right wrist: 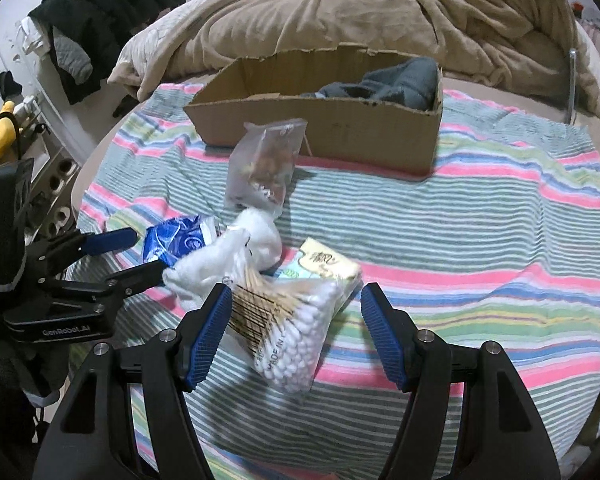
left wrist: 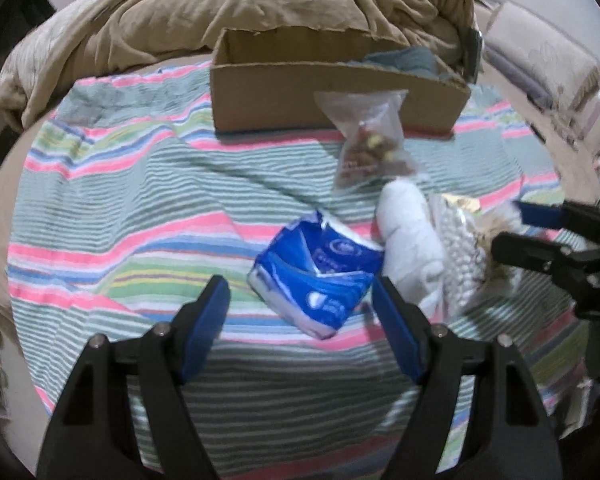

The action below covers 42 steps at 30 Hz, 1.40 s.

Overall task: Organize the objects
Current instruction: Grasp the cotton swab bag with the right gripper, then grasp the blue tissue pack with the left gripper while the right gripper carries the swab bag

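Between our left gripper's (left wrist: pixel 300 312) spread jaws sits the tissue pack (left wrist: pixel 316 272); between the right's (right wrist: pixel 296 320), also spread, the swab bag (right wrist: pixel 296 336). We should centre each before closing.

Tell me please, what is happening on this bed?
A person holds two grippers over small items on a striped towel. The open left gripper straddles a blue tissue pack; the open right gripper straddles a bag of cotton swabs. Neither grips yet. The box behind holds a grey cloth.
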{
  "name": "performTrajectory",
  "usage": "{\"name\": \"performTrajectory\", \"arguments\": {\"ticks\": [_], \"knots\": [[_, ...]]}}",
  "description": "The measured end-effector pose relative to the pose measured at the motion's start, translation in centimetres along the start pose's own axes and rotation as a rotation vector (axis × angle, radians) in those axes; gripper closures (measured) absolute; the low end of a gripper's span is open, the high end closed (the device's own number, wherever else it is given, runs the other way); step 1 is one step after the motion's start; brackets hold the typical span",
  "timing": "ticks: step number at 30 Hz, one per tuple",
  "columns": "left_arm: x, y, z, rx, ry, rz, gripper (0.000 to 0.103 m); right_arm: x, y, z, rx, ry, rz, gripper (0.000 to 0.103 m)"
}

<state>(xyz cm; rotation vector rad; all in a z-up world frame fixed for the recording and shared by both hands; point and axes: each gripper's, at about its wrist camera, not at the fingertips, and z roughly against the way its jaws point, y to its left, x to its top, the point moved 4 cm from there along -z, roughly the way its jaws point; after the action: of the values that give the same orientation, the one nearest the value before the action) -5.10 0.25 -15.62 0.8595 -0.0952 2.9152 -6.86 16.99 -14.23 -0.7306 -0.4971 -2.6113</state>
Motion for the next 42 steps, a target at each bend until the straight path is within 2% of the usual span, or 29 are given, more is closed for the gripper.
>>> {"name": "performTrajectory", "arguments": {"ticks": [6,10,12,13,15,21,31,42], "knots": [[-0.1,-0.7,-1.6,0.066,0.007,-0.084,0.026,-0.6,0.3,-0.8,0.028,0.026,0.003,0.033],[0.4,-0.6,-2.0,0.056,-0.002,-0.076,0.026,-0.9,0.9,-1.2,0.044,0.045,0.012,0.033],[0.6,-0.4,-2.3,0.035,-0.006,-0.059,0.027,-1.0,1.3,-1.4,0.046,0.059,0.025,0.042],[0.7,-0.3,-2.3,0.026,-0.011,-0.051,0.028,-1.1,1.5,-1.5,0.04,0.061,0.036,0.043],[0.8,-0.1,-2.2,0.007,-0.023,-0.033,0.043,-1.2,1.7,-1.4,0.035,0.057,0.05,0.05],[1.1,0.2,-1.6,-0.054,-0.037,0.003,0.056,-1.0,1.1,-0.6,0.033,0.042,0.062,0.061],[1.7,0.9,0.4,-0.096,-0.072,0.059,0.058,0.2,-0.3,2.0,-0.003,-0.019,0.048,0.062],[4.1,2.4,3.3,-0.092,-0.154,0.107,0.058,2.9,-1.5,3.8,-0.027,-0.091,0.035,0.062]]}}
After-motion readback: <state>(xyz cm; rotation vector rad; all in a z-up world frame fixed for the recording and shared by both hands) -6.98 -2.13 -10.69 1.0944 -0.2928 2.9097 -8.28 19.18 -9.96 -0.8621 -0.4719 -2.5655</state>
